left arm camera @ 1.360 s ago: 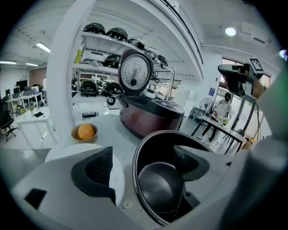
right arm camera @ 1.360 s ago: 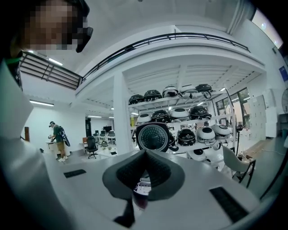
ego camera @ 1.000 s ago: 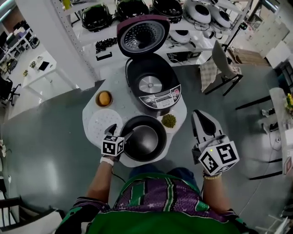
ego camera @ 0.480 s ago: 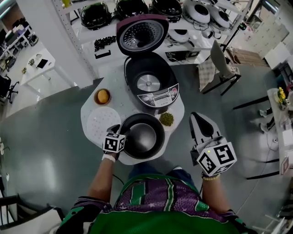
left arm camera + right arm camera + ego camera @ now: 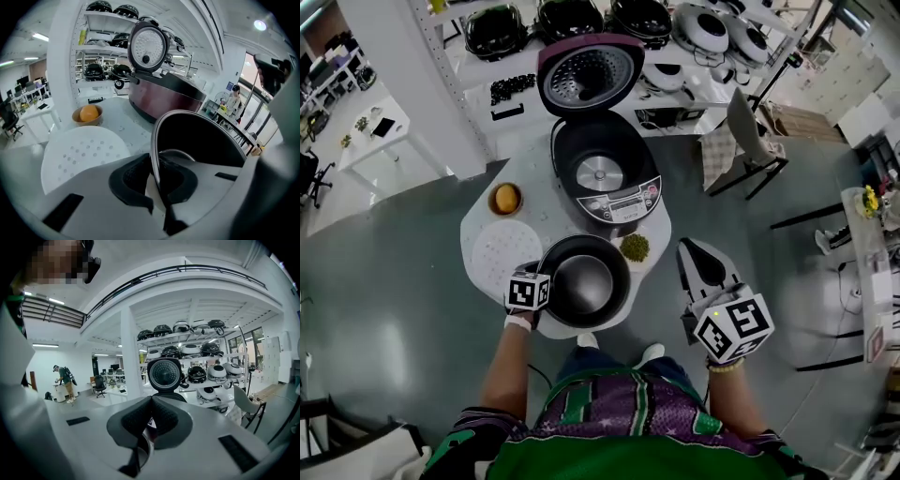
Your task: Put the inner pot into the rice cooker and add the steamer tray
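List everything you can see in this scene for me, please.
rice cooker: one, dark, lid up, table's far side
inner pot: one, black, table's near edge
steamer tray: one, white, left of the pot
bowl: one, brownish, holds an orange fruit, beyond the tray
dish: one, green contents, right of the pot
table: one, white
chair: one, grey, beyond the table
spare cookers: several, black or white, back shelves
left gripper: one, grey, fingers closing on the pot's rim
right gripper: one, grey, fingers shut, empty

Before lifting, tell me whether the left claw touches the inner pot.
Touching. Left gripper view: the left claw is closing, its pads pressing the inner pot rim between them.
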{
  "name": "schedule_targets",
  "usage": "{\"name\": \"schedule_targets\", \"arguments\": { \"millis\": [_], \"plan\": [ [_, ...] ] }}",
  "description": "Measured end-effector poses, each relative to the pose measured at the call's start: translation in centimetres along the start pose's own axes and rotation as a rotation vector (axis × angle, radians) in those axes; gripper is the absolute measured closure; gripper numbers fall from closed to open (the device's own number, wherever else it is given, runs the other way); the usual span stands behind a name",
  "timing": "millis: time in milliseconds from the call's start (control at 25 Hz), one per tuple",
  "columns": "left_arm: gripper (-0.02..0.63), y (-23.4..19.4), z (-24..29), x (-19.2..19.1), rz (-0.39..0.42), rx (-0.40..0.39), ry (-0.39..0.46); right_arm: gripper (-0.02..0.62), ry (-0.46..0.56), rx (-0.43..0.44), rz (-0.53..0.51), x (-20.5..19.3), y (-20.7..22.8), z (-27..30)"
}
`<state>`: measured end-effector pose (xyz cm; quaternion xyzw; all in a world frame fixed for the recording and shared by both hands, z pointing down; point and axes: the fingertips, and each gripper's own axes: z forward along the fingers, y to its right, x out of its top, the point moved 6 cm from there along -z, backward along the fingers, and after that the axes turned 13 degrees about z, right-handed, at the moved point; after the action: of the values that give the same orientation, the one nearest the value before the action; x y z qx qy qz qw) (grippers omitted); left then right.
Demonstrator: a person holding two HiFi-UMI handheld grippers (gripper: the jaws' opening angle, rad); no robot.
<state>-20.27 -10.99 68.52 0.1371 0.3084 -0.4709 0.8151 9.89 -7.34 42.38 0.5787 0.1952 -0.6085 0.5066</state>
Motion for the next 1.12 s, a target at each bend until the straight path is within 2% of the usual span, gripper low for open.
{"name": "schedule_targets", "arguments": {
  "millis": [200,640,880,1120],
  "plan": [
    [0.572,-0.2,-0.1,-0.1,-0.031,0.013,-0.017,0.589,-0.014,0.007,-0.009,0.0,-0.5,0.0],
    [0.572,-0.8,-4.3,0.4,-0.079,0.015,0.043,0.589,0.002,0.008,-0.024,1.6,-1.1,0.0],
    [0.572,-1.8,-7.9,0.6,-0.095,0.042,0.068,0.589,0.018,0.054,-0.036,2.9,-2.3,0.6],
    [0.572,-3.0,-11.3,1.7,-0.145,0.084,0.127,0.589,0.047,0.106,-0.045,3.7,-4.2,1.3]
  ]
}}
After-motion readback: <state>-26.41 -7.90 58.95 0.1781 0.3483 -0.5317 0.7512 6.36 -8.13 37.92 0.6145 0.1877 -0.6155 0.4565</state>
